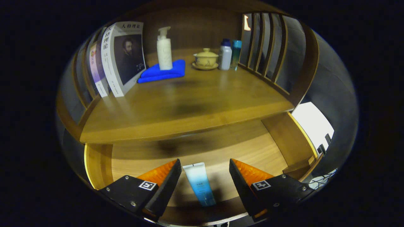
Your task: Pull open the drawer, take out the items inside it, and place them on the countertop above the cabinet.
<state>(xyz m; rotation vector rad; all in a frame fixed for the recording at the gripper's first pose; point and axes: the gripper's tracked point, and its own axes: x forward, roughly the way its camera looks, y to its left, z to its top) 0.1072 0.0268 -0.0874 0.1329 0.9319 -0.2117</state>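
The drawer (98,160) stands pulled open below the wooden countertop (189,104). On its floor lies a white-and-blue tube (199,183), lengthwise between my two fingers and not touched by either. My gripper (205,168) hovers over the drawer, open, one finger on each side of the tube. On the countertop beyond stand a white pump bottle (164,50) on a folded blue cloth (162,72), a yellow lidded cup on a saucer (205,59), a white bottle with a blue cap (225,55) and a teal bottle (235,53).
Several books (121,60) lean upright at the countertop's left end. Wooden slats (268,47) fence the right side and a wooden panel closes the back. The drawer's right wall (284,138) rises beside my right finger.
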